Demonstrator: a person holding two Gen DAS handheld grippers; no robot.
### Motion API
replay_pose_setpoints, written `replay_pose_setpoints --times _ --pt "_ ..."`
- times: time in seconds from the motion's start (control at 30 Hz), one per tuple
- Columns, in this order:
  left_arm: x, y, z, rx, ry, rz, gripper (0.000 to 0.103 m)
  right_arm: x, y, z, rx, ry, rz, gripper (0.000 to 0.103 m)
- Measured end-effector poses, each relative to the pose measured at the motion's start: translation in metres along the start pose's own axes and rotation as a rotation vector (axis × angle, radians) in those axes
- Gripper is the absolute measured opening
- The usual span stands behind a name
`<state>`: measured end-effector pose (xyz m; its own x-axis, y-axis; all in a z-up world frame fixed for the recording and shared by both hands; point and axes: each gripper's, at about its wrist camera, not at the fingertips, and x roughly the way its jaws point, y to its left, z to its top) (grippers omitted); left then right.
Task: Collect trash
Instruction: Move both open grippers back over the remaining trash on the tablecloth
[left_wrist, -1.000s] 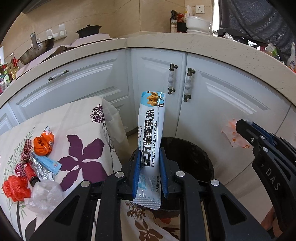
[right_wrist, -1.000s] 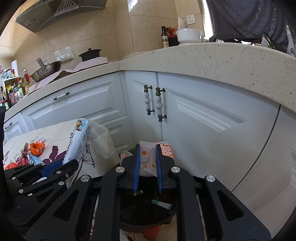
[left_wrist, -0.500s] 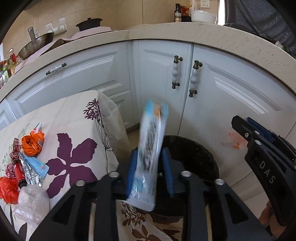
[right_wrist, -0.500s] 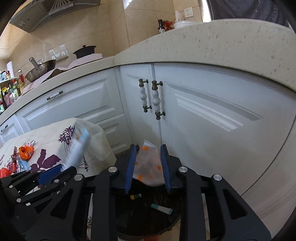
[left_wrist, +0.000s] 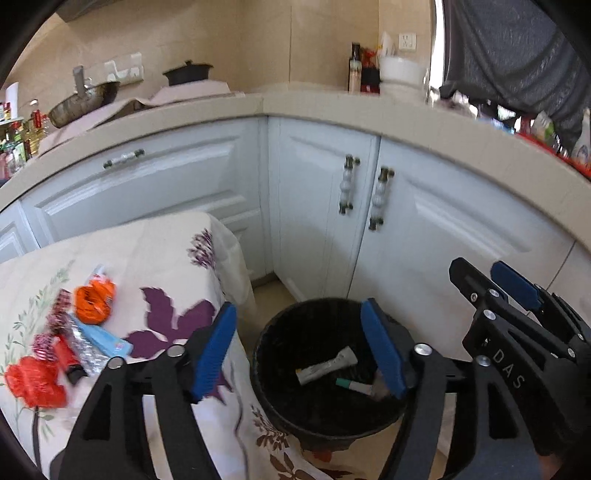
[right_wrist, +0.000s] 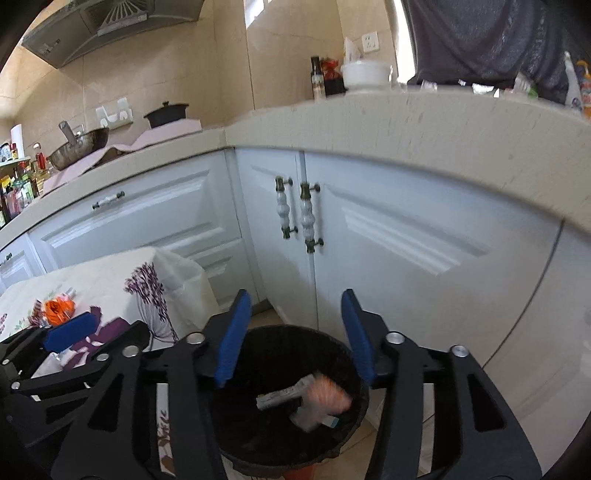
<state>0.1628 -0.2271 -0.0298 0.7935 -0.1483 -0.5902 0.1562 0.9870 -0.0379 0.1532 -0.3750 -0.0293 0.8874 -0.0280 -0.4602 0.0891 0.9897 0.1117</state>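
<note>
A black round trash bin (left_wrist: 328, 424) stands on the floor below both grippers; it also shows in the right wrist view (right_wrist: 291, 454). My left gripper (left_wrist: 299, 347) is open and empty above its rim. My right gripper (right_wrist: 293, 332) is open and empty above the bin; it also shows in the left wrist view (left_wrist: 491, 284). Inside the bin lie a grey tube (left_wrist: 325, 369), a small green-tipped piece (left_wrist: 352, 386) and a blurred orange-dotted wrapper (right_wrist: 325, 398). More trash lies on the floral tablecloth (left_wrist: 155, 258): an orange wrapper (left_wrist: 94, 302), a light-blue packet (left_wrist: 105, 339), a red wrapper (left_wrist: 33, 380).
White cabinet doors with two knobbed handles (left_wrist: 364, 197) stand right behind the bin under a beige counter (left_wrist: 406, 122). The cloth-covered table sits left of the bin. A wok (left_wrist: 85, 103), a pot and bottles stand on the counter.
Both grippers opened. The tall camel-milk-powder packet left my left gripper and the orange-dotted wrapper left my right gripper; the wrapper now shows blurred in the bin.
</note>
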Motion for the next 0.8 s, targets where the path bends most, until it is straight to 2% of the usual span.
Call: replay_pose_setpoints --times 0.23,0.5,0.8 --pt "-0.048 0.037 0.002 -0.003 -0.09 0.046 0.078 -0.035 0.025 0.008 0.001 -0.05 0.019 0.066" --pt "-0.085 0.106 -0.009 -0.058 -0.104 0.13 0.08 -0.061 0.078 0.004 -0.037 -0.054 0.092 0.068" --pt "-0.114 0.191 -0.037 -0.13 -0.086 0.277 0.081 -0.073 0.151 -0.012 -0.096 -0.015 0.192 0.069"
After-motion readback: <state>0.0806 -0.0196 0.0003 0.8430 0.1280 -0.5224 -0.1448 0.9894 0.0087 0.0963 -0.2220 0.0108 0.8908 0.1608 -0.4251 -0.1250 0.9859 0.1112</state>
